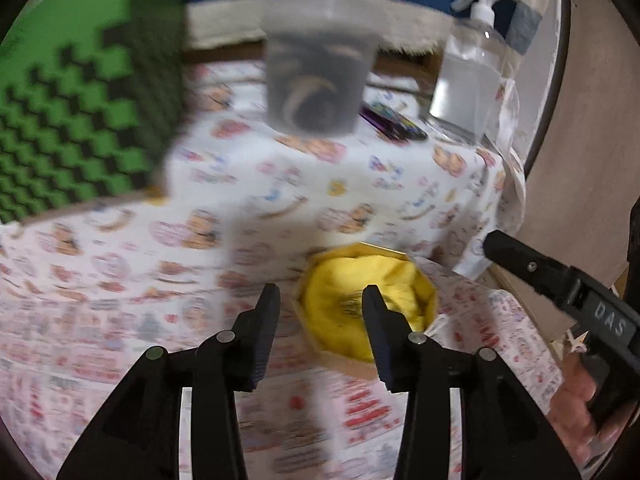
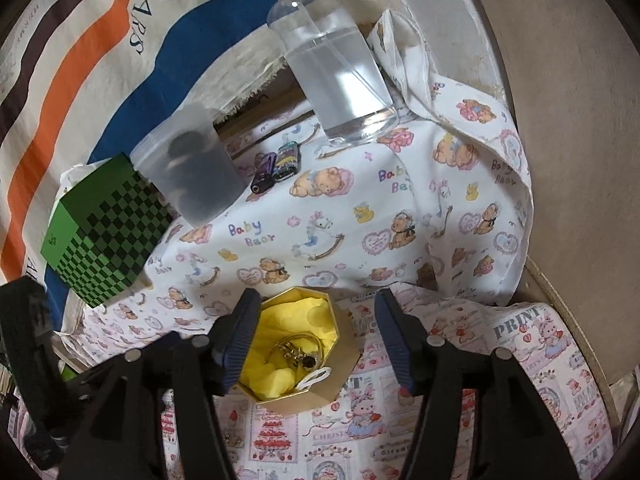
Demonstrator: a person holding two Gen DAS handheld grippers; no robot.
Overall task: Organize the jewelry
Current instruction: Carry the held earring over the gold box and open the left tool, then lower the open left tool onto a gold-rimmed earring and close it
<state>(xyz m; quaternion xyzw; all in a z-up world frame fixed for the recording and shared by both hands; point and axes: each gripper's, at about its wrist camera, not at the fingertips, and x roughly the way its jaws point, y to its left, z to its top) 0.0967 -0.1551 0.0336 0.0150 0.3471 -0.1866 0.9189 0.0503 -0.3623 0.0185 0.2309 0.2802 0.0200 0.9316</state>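
A table draped in printed cloth point(image 2: 340, 216) carries the gold octagonal box point(image 2: 316, 388) at six o'clock, jewelry point(image 2: 296, 354) lying on its yellow lining. The left gripper point(image 1: 320, 300) and right gripper point(image 2: 316, 312) are held part-open and empty. Any next piece is best lowered centrally; the green box point(image 2: 104, 236) at nine o'clock and the table edge at three limit room.

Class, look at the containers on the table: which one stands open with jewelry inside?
The gold octagonal box lined with yellow tissue; the green checkered box is closed.
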